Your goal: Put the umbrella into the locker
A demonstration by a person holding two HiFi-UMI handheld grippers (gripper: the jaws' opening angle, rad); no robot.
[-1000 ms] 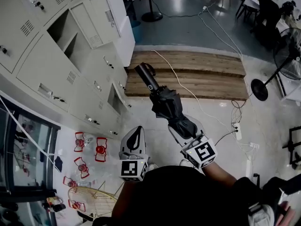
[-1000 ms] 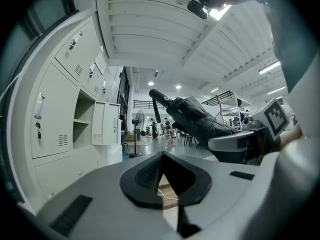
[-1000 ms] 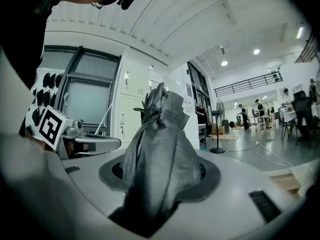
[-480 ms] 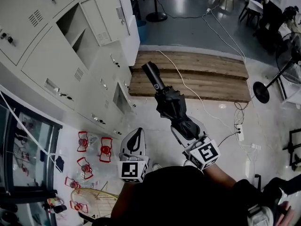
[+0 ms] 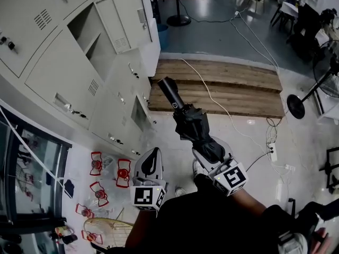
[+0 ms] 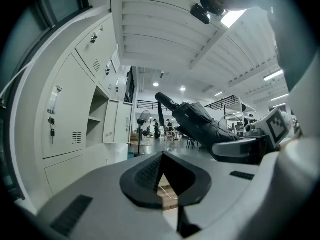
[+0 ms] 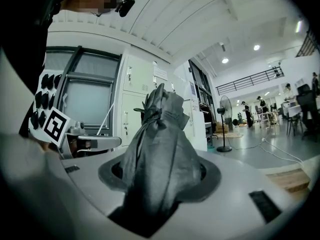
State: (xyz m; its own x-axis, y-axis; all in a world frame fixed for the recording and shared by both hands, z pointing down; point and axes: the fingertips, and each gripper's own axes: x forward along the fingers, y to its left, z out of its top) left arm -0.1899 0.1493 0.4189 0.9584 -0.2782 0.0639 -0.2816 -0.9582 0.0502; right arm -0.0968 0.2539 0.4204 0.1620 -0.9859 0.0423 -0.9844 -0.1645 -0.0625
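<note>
A folded black umbrella (image 5: pixel 192 123) points away from me, its handle end (image 5: pixel 168 89) out over the wooden step. My right gripper (image 5: pixel 207 148) is shut on the bunched fabric end, which fills the jaws in the right gripper view (image 7: pixel 157 154). The left gripper (image 5: pixel 150 153) hangs beside it on the left, tips together with nothing held, and the umbrella (image 6: pixel 200 124) passes to its right. A bank of grey lockers stands on the left, with one compartment (image 5: pixel 87 33) open, its door (image 5: pixel 119 23) swung out and a shelf inside (image 6: pixel 97 119).
A low wooden platform (image 5: pixel 222 86) lies ahead with a white cable (image 5: pixel 212 102) running over it. A fan stand (image 5: pixel 296 102) and a power strip (image 5: pixel 274 152) are at the right. Red-and-white items (image 5: pixel 108 168) lie on the floor by the locker base. A glass panel is at the lower left.
I have moved along the floor with both grippers; the lockers now sit further right and lower in the head view. The right gripper's hold on the umbrella is the same.
</note>
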